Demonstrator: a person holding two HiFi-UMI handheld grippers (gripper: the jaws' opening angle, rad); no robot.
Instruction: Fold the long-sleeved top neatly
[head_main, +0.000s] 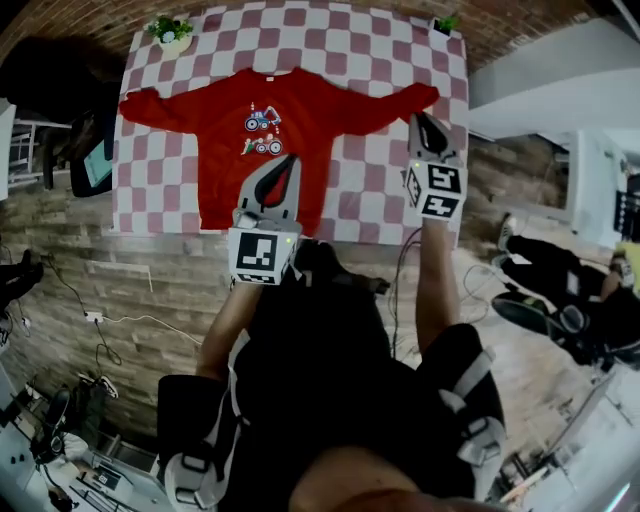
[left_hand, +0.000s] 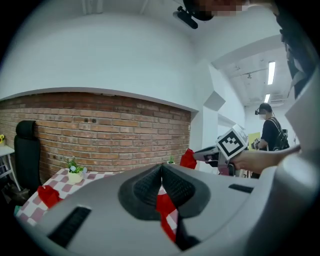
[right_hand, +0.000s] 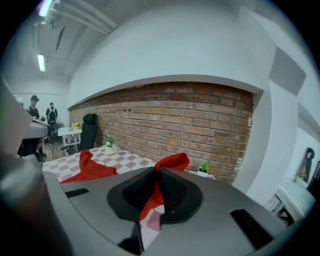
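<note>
The long-sleeved top (head_main: 285, 135) lies face up and spread flat on the checked worktop (head_main: 350, 45), printed front showing. Its left sleeve (head_main: 150, 105) is stretched out to one side and its hem lies along the near edge. The body shows no fold.

The right sleeve (head_main: 385, 105) is the one part in hand. The right gripper (head_main: 422, 120) has its fingers (right_hand: 172, 187) pinching the cuff, and in the right gripper view the red cloth stands up past the tips, lifted off the worktop.

The left gripper (head_main: 288, 162) hangs over the lower middle of the body, its fingers (left_hand: 145, 187) pressed together. Red shows through the gap behind them, but no cloth passes the tips, so it probably holds nothing.

The task looks barely begun. The first sleeve fold is only starting, and the other sleeve and the body folds remain. Two small potted plants (head_main: 172, 32) stand at the far corners, clear of the work.
</note>
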